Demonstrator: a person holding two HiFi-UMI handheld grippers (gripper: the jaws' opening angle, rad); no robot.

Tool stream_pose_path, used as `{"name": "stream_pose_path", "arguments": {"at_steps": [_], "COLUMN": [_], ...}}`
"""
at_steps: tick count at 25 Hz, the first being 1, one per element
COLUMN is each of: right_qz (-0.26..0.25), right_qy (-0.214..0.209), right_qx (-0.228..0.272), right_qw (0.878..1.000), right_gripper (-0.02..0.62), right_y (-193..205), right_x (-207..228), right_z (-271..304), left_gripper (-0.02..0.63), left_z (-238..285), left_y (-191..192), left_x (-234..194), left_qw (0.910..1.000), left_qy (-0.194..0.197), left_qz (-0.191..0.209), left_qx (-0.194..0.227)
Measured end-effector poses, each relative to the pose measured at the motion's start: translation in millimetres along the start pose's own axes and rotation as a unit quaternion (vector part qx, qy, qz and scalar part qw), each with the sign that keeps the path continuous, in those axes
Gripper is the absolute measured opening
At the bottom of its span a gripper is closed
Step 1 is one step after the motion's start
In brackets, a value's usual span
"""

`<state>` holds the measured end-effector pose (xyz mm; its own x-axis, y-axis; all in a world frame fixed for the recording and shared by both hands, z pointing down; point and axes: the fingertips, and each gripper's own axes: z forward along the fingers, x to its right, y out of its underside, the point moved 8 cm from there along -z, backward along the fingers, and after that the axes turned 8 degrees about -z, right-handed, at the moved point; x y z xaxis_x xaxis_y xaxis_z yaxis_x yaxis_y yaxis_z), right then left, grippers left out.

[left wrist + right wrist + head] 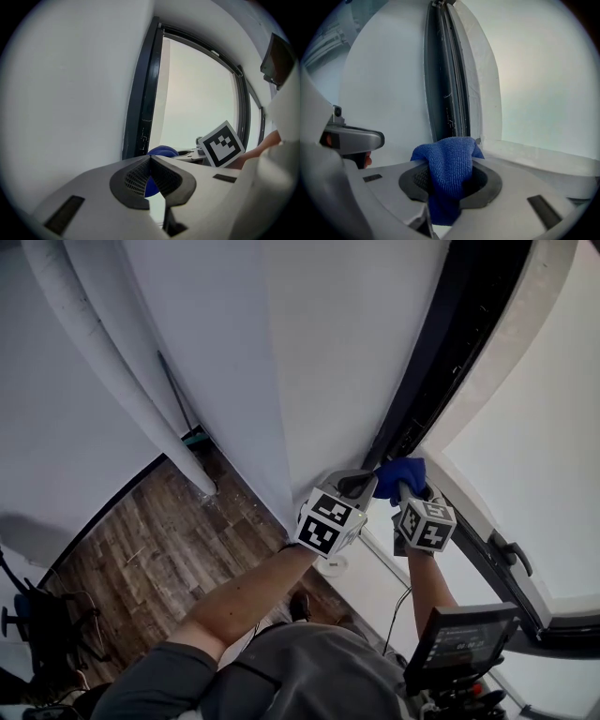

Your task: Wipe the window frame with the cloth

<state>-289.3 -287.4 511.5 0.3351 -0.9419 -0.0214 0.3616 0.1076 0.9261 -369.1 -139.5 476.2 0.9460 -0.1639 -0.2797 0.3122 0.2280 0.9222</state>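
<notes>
head view: left tongs (362, 484) closed, right tongs (403, 489) pinching one cloth (397, 472).

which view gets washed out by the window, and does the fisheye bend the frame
Left gripper view: the window glass is blown out to near white, and the window frame bows, with dark vignetted corners. Right gripper view: same bowing; the cloth is sharp, weave visible. Head view: even light, frame curved too.
</notes>
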Motion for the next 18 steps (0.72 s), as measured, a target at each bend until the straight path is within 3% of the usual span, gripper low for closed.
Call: {"name": "stream_pose_path", "arguments": {"at_steps": [9,18], "right_qz": [0.016,0.036], "right_qy": [0.020,0.060], "right_qx": [0.043,0.072], "right_qw": [0.999,0.995], "right_gripper": [0.127,0.127], "right_y": [-18,-15], "right_x": [-11,0], "right_z": [-73,-157], "left_gripper": [0.009,0.009], "left_z": [-27,-40], "left_y": [-7,-1], "left_x": [26,69], "left_qw": [0.9974,0.9937], "left_qy": [0.049,0.096], "left_qz": [0.012,0.020], "left_qx": [0.051,0.054]}}
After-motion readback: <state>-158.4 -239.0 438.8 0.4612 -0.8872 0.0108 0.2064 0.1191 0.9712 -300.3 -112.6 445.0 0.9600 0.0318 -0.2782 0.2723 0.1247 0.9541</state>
